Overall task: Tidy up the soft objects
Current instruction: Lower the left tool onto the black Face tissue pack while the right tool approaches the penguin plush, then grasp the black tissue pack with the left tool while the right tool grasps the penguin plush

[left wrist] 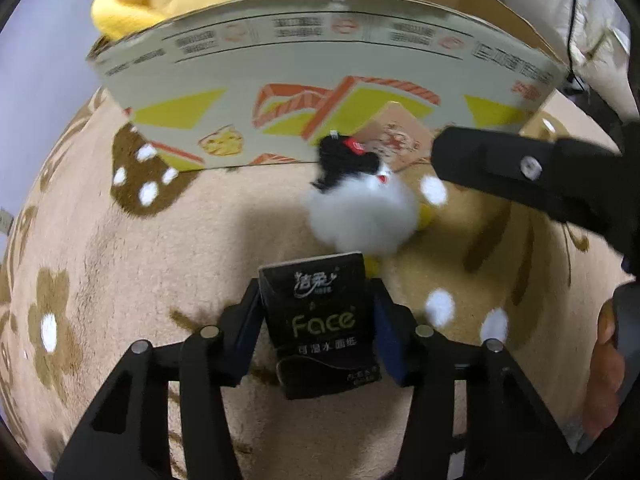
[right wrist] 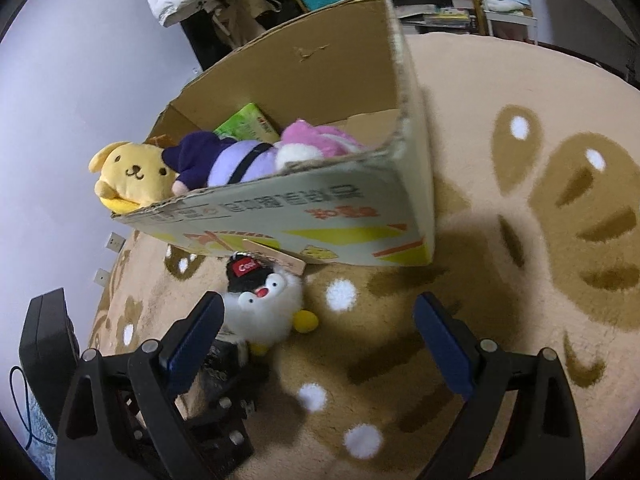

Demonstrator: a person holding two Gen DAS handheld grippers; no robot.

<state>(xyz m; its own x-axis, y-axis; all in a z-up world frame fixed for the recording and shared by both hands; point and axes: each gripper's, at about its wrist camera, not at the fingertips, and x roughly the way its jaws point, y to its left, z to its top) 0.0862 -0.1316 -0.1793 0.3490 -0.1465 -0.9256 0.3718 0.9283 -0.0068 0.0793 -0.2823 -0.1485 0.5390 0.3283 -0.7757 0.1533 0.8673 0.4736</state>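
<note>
Tissue pack (left wrist: 320,320), black and soft-sided, sits squeezed between the blue pads (left wrist: 250,328) of the left hand-held gripper (left wrist: 318,332); the pads press its two long edges, so it is clamped on the pack, which lies low over the beige patterned rug (left wrist: 120,260). Gripping across the narrow width probably keeps the pack from folding when lifted. Just beyond it lies the white penguin plush (right wrist: 260,308) with a black cap, resting on the rug against the foot of the cardboard box (right wrist: 320,216). Farther right, the right hand-held gripper (right wrist: 320,344) hangs with its jaws wide apart and nothing between them; the penguin lies just beside its left finger, not yet inside the gap, so that plush looks like its next target. Inside the box, a yellow dog plush (right wrist: 128,176), a purple plush (right wrist: 224,156), a pink plush (right wrist: 320,140) and a green packet (right wrist: 248,124) are already gathered, suggesting the box is the collecting place.
</note>
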